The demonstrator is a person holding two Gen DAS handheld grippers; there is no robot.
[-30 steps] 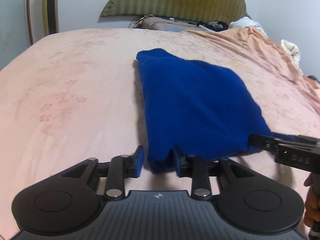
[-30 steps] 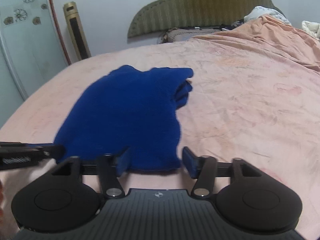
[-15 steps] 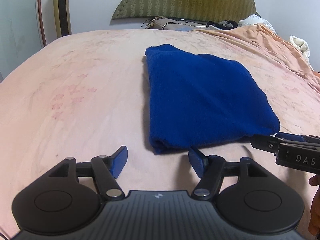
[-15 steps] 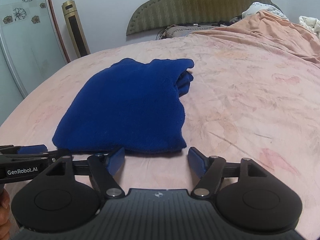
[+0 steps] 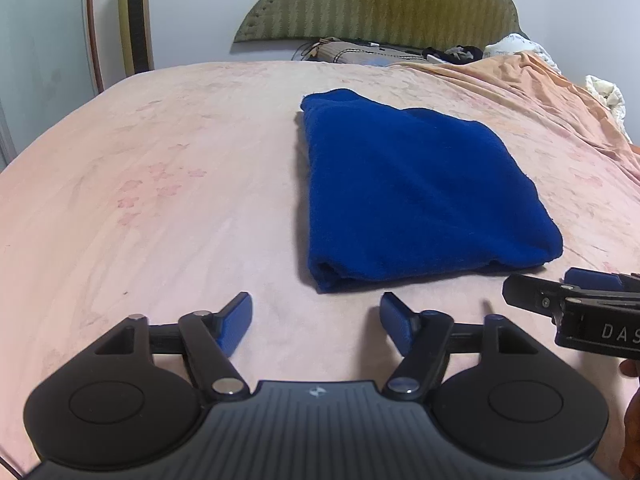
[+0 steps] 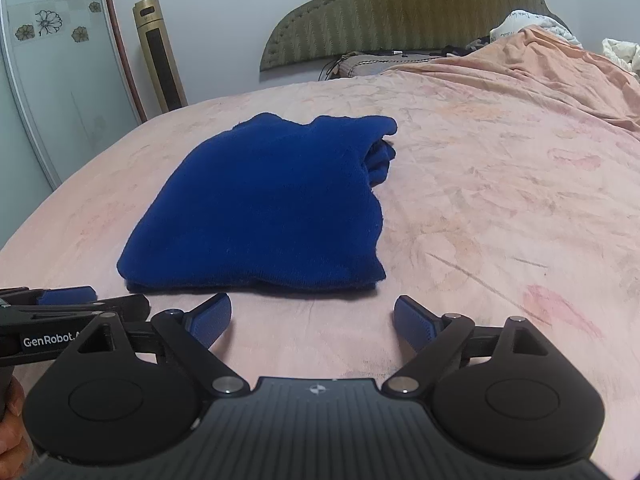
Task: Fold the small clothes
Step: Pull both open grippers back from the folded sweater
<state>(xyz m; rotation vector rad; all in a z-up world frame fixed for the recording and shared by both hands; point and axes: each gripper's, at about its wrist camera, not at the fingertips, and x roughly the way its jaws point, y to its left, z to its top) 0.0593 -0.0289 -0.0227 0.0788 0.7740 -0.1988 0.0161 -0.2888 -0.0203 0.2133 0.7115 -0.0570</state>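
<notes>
A dark blue knitted garment (image 5: pixel 416 192) lies folded into a thick rectangle on the pink bedsheet (image 5: pixel 160 200); it also shows in the right wrist view (image 6: pixel 264 208). My left gripper (image 5: pixel 316 320) is open and empty, just short of the garment's near left corner. My right gripper (image 6: pixel 312 318) is open and empty, just short of the garment's near edge. The right gripper shows at the right edge of the left wrist view (image 5: pixel 576 296), and the left gripper at the left edge of the right wrist view (image 6: pixel 68 300).
An olive padded headboard (image 5: pixel 380 4) stands at the far end. A gold tower fan (image 6: pixel 158 56) stands by the wall at the left. A crumpled orange blanket (image 6: pixel 560 64) and white cloth (image 5: pixel 608 92) lie at the far right. Pillows and cables (image 5: pixel 360 54) lie near the headboard.
Both grippers let go of the garment's near edge, opened wide and drew back from it. The garment now lies flat and free on the bed.
</notes>
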